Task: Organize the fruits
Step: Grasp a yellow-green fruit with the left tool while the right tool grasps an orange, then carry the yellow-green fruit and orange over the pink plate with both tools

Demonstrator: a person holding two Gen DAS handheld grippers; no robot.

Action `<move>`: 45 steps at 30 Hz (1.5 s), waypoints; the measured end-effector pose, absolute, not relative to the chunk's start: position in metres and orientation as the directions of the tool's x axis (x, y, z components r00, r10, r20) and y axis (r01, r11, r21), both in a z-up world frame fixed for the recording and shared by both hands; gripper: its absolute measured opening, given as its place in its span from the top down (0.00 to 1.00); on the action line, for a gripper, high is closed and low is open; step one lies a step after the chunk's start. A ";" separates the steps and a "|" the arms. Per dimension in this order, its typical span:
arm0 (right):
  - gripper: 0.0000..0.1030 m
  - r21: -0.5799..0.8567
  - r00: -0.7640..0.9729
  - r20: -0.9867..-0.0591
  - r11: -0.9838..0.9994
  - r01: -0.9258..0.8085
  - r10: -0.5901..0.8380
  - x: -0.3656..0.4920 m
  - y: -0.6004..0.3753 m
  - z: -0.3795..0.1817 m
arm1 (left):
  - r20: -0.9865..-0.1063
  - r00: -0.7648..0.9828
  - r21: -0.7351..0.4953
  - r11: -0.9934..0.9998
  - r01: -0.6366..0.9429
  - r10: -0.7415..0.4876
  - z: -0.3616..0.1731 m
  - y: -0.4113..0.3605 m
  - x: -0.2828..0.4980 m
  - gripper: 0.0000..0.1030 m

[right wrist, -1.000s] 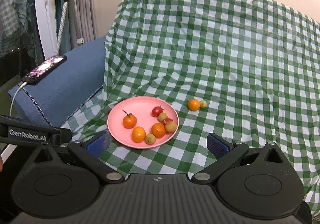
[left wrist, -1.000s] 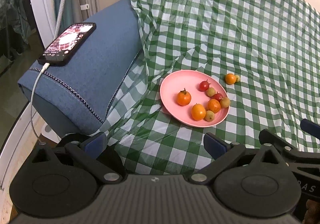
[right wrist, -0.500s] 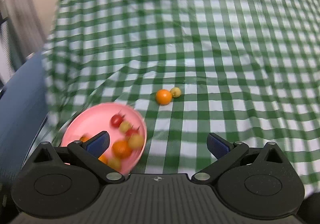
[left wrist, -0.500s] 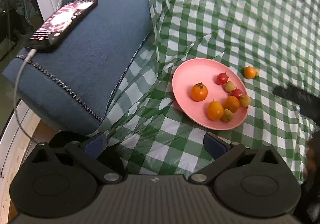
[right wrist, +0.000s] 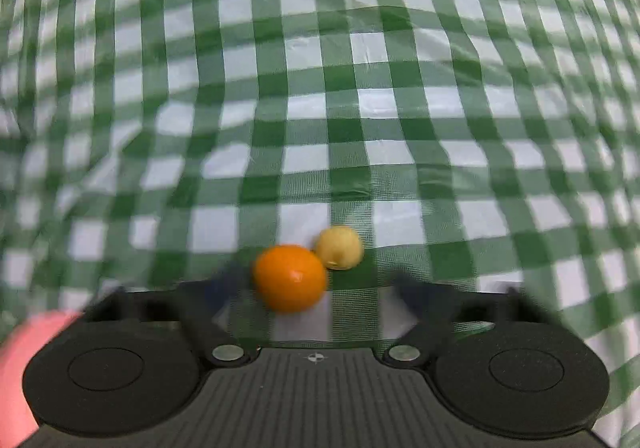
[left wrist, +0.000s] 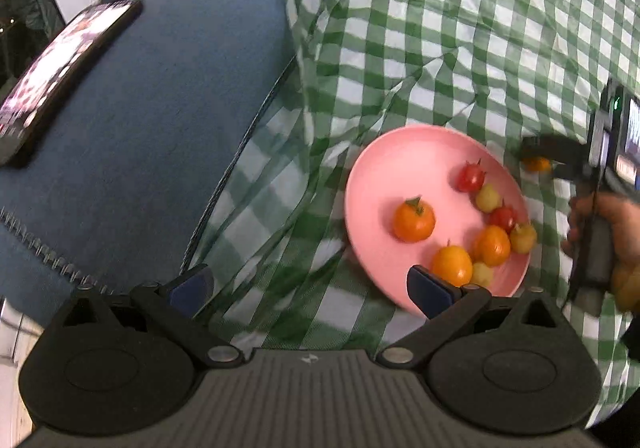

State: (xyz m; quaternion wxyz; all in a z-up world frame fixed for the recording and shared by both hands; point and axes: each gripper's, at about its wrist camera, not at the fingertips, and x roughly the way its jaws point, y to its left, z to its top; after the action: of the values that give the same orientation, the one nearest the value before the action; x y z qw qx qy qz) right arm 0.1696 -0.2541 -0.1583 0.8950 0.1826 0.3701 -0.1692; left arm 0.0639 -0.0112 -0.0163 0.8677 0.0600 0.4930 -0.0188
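At the lower centre of the right wrist view, an orange fruit (right wrist: 290, 278) lies on the green checked cloth (right wrist: 320, 87), touching a small yellow fruit (right wrist: 339, 247) just to its upper right. The right gripper (right wrist: 316, 296) has its blurred fingers closing on either side of the orange fruit, not yet pressing it. In the left wrist view, the left gripper (left wrist: 308, 284) hovers with its fingers wide and empty at the near edge of a pink plate (left wrist: 384, 171) holding seven small orange, red and yellow fruits. At upper left, a phone (left wrist: 60, 59) rests on a blue cushion (left wrist: 168, 119).
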 end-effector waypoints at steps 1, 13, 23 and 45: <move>0.61 0.209 0.674 -0.716 0.866 0.453 -0.180 0.162 -0.255 -0.160 | -0.852 0.523 0.087 0.992 0.094 0.025 -0.015 -0.016 0.068 0.00; 0.60 0.091 0.679 -0.637 0.838 0.538 -0.366 0.046 -0.337 -0.184 | -0.819 0.537 -0.011 0.941 0.339 -0.203 -0.007 -0.168 0.128 0.00; 0.57 0.139 0.634 -0.613 0.726 0.674 -0.471 0.007 -0.404 -0.216 | -0.864 0.421 -0.028 0.862 0.506 -0.275 -0.085 -0.316 0.165 0.00; 0.62 0.192 0.643 -0.571 0.679 0.709 -0.510 0.007 -0.423 -0.214 | -0.855 0.404 -0.026 0.806 0.592 -0.324 -0.120 -0.372 0.183 0.73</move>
State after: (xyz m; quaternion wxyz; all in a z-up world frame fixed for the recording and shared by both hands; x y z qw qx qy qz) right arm 0.0065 -0.4233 -0.2136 0.8832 0.2038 0.2438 -0.3449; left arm 0.1829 -0.3722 -0.1197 0.8256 0.1421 0.4703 -0.2775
